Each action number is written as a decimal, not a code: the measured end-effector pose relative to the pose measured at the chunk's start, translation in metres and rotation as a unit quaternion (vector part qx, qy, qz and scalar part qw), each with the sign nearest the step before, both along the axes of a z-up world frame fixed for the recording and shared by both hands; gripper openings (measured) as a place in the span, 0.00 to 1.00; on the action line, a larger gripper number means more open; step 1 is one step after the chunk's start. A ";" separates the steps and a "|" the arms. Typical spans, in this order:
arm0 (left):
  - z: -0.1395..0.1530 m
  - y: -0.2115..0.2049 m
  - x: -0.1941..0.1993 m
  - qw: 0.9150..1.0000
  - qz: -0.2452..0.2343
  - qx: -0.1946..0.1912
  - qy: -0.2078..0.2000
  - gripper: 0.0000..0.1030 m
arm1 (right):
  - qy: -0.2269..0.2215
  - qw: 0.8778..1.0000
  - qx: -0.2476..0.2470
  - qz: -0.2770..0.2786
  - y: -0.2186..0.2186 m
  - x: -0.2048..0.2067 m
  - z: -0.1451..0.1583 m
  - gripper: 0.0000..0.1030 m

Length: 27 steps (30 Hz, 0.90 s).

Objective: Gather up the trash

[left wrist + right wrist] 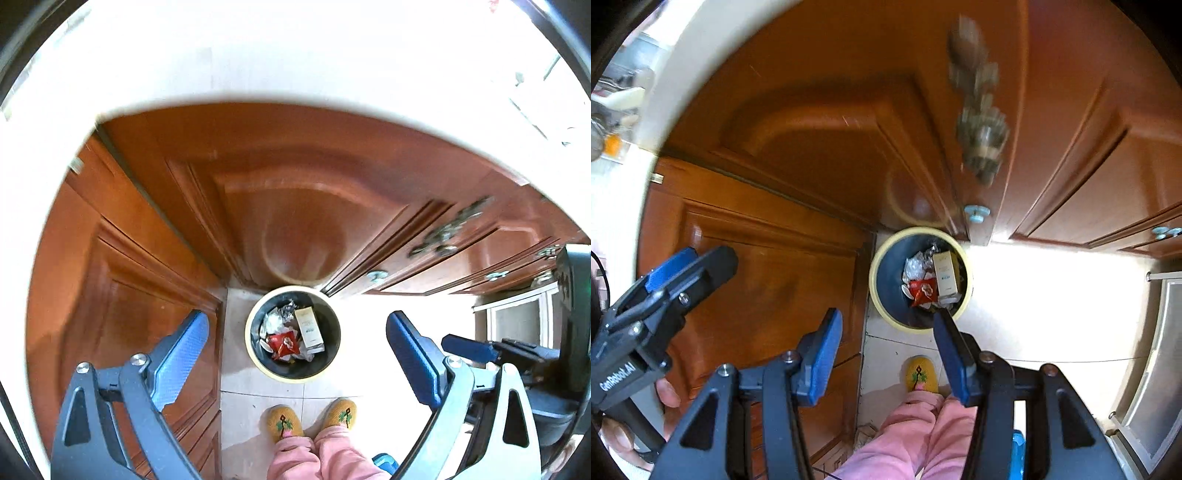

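Observation:
A round trash bin [255, 360] with a pale yellow rim stands on the tiled floor in the cabinet corner. It holds a beige carton [309, 329], a red wrapper [283, 343] and crumpled clear plastic [275, 319]. The bin also shows in the right wrist view [877, 295], with the carton [946, 273] and red wrapper [923, 290]. My left gripper [297, 334] is open and empty, held high above the bin. My right gripper [888, 328] is open and empty, also high above the bin. The left gripper shows at the left of the right wrist view [690, 267].
Wooden cabinet doors [288, 206] with metal handles [448, 229] surround the bin. A white countertop edge [258, 74] lies above. The person's feet in yellow slippers [284, 422] and pink trousers [916, 424] stand just in front of the bin. A steel appliance [1152, 369] is at the right.

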<state>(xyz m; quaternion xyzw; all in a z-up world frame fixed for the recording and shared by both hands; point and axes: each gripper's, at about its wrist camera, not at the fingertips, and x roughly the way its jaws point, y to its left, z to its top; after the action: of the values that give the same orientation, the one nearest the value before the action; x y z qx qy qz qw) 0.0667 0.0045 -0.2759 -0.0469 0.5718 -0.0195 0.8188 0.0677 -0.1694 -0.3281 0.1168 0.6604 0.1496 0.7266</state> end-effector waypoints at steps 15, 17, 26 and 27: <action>0.182 -0.024 -0.031 0.995 0.010 0.013 -0.098 0.93 | -0.103 0.994 0.005 -0.019 -0.035 -0.021 0.180 0.50; 0.208 -0.027 -0.034 0.993 0.015 0.023 -0.117 0.93 | -0.124 0.992 0.000 -0.019 -0.037 -0.024 0.200 0.50; 0.284 -0.038 -0.051 0.981 0.038 0.059 -0.179 0.93 | -0.205 0.978 0.009 -0.025 -0.049 -0.031 0.282 0.56; 0.289 -0.039 -0.050 0.981 0.039 0.062 -0.181 0.93 | -0.212 0.977 0.009 -0.023 -0.050 -0.033 0.289 0.56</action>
<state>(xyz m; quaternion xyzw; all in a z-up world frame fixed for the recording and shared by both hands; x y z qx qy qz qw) 0.0163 -0.0341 0.0132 -0.0144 0.4115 0.0399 0.9104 0.0345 -0.2197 -0.0395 0.1046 0.4874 0.1602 0.8519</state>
